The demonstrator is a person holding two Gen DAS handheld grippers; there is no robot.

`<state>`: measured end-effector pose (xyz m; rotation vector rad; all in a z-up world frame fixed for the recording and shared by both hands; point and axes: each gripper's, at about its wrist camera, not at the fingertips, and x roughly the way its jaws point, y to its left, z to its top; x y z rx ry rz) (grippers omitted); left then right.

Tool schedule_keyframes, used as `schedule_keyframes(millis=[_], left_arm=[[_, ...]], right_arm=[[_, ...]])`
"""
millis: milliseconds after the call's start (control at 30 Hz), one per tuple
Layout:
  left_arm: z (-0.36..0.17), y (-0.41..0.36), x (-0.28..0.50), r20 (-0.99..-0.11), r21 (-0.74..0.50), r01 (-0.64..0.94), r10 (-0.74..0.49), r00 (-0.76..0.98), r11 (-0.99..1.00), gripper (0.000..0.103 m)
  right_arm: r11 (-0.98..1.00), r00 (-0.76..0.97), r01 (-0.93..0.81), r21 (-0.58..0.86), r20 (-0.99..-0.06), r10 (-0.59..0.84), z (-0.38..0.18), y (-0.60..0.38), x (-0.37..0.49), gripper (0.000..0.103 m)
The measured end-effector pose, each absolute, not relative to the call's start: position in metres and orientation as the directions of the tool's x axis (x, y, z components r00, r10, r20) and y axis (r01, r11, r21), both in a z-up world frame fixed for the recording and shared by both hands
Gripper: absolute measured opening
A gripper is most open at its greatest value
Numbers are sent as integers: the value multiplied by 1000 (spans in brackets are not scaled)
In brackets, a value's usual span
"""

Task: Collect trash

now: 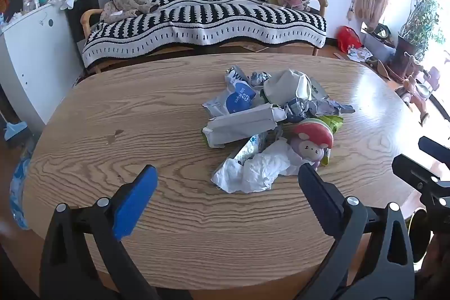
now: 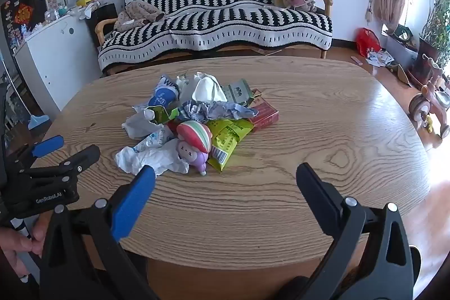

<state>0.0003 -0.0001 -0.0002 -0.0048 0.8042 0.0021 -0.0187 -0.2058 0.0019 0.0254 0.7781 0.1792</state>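
Trash pile (image 1: 270, 125) heaped mid-worktop (image 1: 140, 131); left tongs (image 1: 227, 179) and right tongs (image 2: 225, 182) hovered spread and empty above the near edge, probably poised for a first pick.

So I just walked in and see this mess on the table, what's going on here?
A person is about to clear a pile of trash from the wooden table. They hold a left gripper and a right gripper, both open, empty and angled down at the pile. Nothing is picked up yet. The crumpled white tissue lies nearest, beside a small toy figure.
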Motion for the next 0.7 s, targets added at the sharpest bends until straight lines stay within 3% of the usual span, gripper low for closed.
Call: schedule_keyframes(millis=[700], left_arm=[[1, 1, 1, -722, 11, -4, 11, 692, 1000, 98]], right_arm=[[983, 695, -158, 95, -696, 179, 4, -202, -22, 97]])
